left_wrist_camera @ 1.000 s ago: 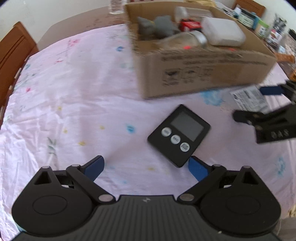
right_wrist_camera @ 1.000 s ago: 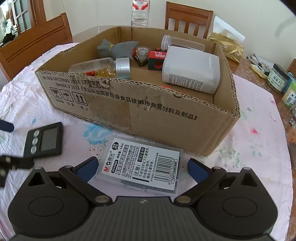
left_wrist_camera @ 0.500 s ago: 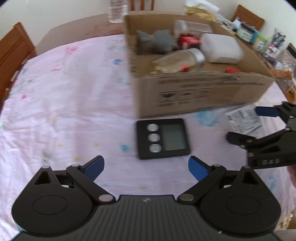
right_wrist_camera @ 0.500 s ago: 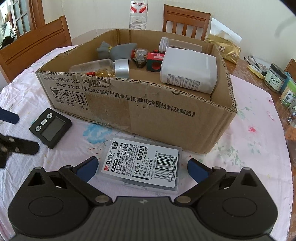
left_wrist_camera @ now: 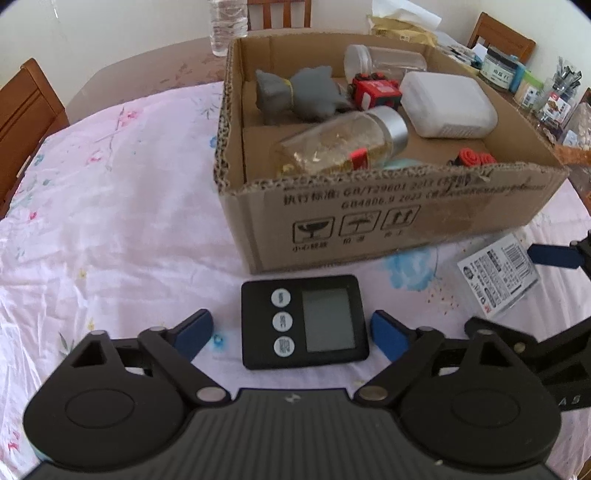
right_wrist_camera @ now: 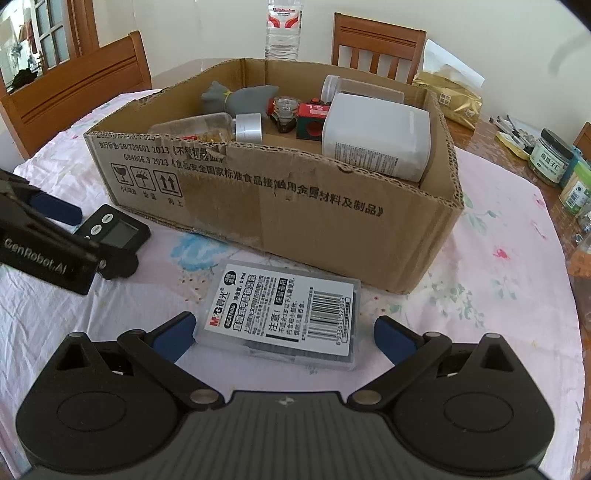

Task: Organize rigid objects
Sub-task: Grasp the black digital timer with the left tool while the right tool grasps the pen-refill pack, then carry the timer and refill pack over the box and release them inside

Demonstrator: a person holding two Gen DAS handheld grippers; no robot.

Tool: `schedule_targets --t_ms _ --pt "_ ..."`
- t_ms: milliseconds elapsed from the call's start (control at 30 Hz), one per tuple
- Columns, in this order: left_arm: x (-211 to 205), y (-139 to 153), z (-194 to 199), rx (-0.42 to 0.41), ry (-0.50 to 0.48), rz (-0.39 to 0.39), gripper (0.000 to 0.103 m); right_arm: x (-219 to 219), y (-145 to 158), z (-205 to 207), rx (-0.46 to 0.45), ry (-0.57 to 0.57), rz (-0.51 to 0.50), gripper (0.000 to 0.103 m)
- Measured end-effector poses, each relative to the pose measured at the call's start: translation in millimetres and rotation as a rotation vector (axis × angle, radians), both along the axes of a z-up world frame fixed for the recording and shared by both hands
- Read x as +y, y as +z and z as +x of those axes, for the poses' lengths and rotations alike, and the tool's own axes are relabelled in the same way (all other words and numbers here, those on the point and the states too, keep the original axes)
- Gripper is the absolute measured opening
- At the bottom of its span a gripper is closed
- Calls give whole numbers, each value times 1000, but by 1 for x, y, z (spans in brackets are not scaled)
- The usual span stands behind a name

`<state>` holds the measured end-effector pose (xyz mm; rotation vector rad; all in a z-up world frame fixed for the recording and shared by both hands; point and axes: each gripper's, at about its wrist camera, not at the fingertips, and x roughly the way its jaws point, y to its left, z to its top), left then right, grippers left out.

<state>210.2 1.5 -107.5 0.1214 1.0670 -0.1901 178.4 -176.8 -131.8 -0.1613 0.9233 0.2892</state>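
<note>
A black digital timer (left_wrist_camera: 304, 321) lies flat on the pink tablecloth, between the fingers of my open left gripper (left_wrist_camera: 291, 332); the pads stand a little off its sides. It also shows in the right wrist view (right_wrist_camera: 114, 232). A clear plastic case with a white label (right_wrist_camera: 280, 314) lies between the fingers of my open right gripper (right_wrist_camera: 284, 332), and shows in the left wrist view (left_wrist_camera: 498, 277). Behind both stands an open cardboard box (right_wrist_camera: 280, 206) holding a glass bottle (left_wrist_camera: 343, 142), a grey pouch (left_wrist_camera: 295, 94), a white container (left_wrist_camera: 447, 105) and small red items.
Wooden chairs (right_wrist_camera: 74, 96) stand around the table. A water bottle (right_wrist_camera: 282, 29) is behind the box. Jars and packets (right_wrist_camera: 554, 158) crowd the right edge. The tablecloth (left_wrist_camera: 110, 206) left of the box is bare.
My left gripper swung around and closed in on the timer, which now sits squarely between its fingers. My right gripper moved forward, so its fingers now flank the labelled case.
</note>
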Motion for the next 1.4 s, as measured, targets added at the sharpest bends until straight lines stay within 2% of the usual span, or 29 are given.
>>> schedule_targets --t_ms 67,133,500,933,1100,1400 --pt "-1 1 1 -10 -11 -3 77 0 1 -1 7 -4 -2 103" --pt "-2 3 2 -11 -24 -3 71 1 1 -1 18 -12 -5 103" --pt "11 4 1 -6 -29 -4 71 25 3 9 35 -34 -10 103" --pt "12 5 -2 -10 -38 -5 71 30 5 13 72 -100 -20 103" --pt "12 5 -1 -9 -42 -3 71 29 10 9 67 -98 -17 92" --pt "11 4 0 -17 -42 -1 72 28 10 7 69 -100 -16 93"
